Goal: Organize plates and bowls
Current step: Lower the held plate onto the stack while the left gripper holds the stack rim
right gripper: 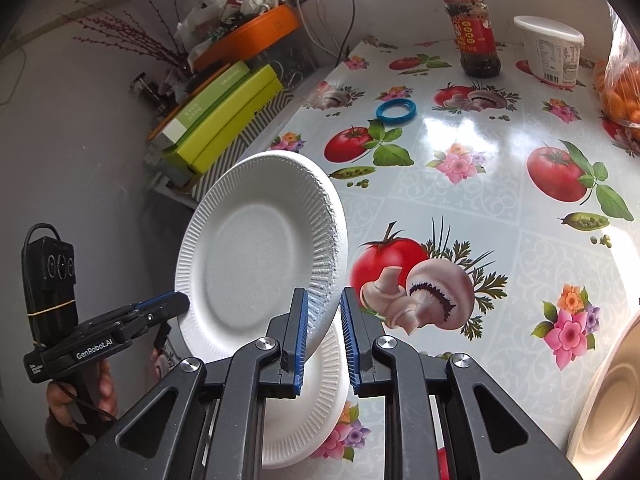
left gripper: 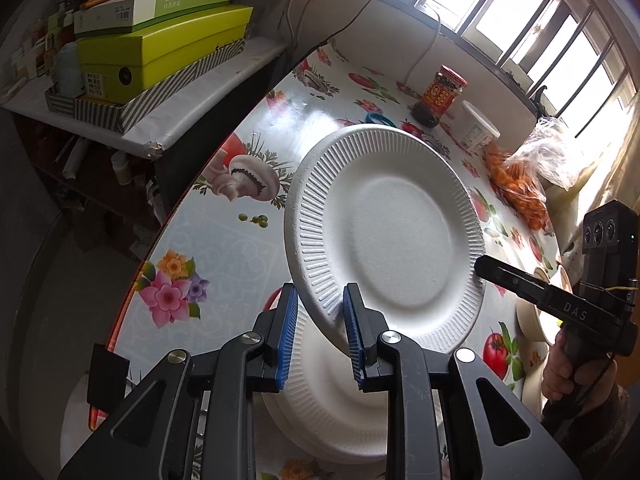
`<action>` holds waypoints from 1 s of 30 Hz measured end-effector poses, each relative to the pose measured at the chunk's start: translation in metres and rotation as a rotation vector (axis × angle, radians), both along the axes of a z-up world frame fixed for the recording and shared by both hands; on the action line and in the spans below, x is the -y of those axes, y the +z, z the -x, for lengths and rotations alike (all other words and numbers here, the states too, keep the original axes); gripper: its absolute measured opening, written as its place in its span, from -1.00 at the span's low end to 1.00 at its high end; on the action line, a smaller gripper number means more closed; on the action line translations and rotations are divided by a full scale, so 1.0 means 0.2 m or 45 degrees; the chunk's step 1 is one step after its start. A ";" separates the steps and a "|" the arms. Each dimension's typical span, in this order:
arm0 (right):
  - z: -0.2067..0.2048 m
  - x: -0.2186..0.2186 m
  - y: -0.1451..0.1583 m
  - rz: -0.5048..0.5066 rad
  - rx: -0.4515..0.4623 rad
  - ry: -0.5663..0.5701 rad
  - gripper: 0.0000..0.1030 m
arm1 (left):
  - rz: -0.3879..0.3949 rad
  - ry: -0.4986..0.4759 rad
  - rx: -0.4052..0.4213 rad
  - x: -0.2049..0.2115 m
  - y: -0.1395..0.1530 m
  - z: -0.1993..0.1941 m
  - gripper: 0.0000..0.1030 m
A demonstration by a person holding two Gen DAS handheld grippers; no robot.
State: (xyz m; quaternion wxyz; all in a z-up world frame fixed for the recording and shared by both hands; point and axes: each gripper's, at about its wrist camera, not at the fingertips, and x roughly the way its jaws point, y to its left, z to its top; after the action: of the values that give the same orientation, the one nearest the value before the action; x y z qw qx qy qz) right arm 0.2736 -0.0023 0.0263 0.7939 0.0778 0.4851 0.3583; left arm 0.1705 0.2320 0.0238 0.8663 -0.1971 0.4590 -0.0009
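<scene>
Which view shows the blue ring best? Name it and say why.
The right wrist view. There the blue ring lies whole and unobstructed on the patterned tablecloth, in front of the sauce jar. In the left wrist view only a sliver of it peeks out behind the rim of the lifted white plate.

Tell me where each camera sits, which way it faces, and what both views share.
Left wrist: on the left tool, facing down-forward over its fingers at the white plate above the plate stack; the right tool and hand show.
Right wrist: on the right tool, facing down-forward across the flowered table; the left tool and hand show.
Shared: the plate pinched on opposite rims, sauce jar, white tub, green boxes.
</scene>
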 end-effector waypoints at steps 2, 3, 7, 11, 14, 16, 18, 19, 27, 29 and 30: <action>0.03 0.01 0.00 0.007 0.001 0.005 -0.65 | -0.001 -0.003 -0.004 0.00 -0.01 0.03 -0.54; 0.04 0.01 -0.01 0.008 0.000 0.008 -0.65 | -0.001 -0.002 -0.009 0.01 -0.01 0.04 -0.54; 0.09 0.03 -0.02 0.007 -0.006 0.014 -0.65 | -0.001 0.001 -0.016 0.02 -0.02 0.08 -0.54; 0.14 0.05 -0.05 0.010 -0.025 0.013 -0.65 | -0.001 0.000 -0.018 0.04 -0.03 0.13 -0.54; 0.17 0.06 -0.06 0.015 -0.035 0.016 -0.65 | -0.006 -0.005 -0.026 0.06 -0.04 0.16 -0.54; 0.19 0.07 -0.07 0.021 -0.036 0.019 -0.65 | -0.007 -0.008 -0.033 0.06 -0.05 0.17 -0.54; 0.21 0.07 -0.07 0.025 -0.037 0.022 -0.65 | -0.005 -0.007 -0.039 0.06 -0.06 0.19 -0.54; 0.21 0.07 -0.07 0.025 -0.039 0.023 -0.65 | -0.003 -0.005 -0.040 0.06 -0.07 0.20 -0.54; 0.27 0.07 -0.09 0.047 -0.046 0.036 -0.64 | -0.002 0.001 -0.067 0.08 -0.10 0.24 -0.54; 0.28 0.07 -0.09 0.050 -0.049 0.034 -0.64 | 0.002 -0.001 -0.073 0.08 -0.11 0.25 -0.54; 0.28 0.07 -0.09 0.051 -0.049 0.036 -0.64 | 0.001 -0.001 -0.075 0.08 -0.11 0.25 -0.54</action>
State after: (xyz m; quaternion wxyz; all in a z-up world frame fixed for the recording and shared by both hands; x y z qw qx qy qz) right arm 0.2170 -0.0164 0.0078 0.7807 0.0618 0.5082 0.3582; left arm 0.1198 0.2162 0.0021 0.8523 -0.1973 0.4845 0.0043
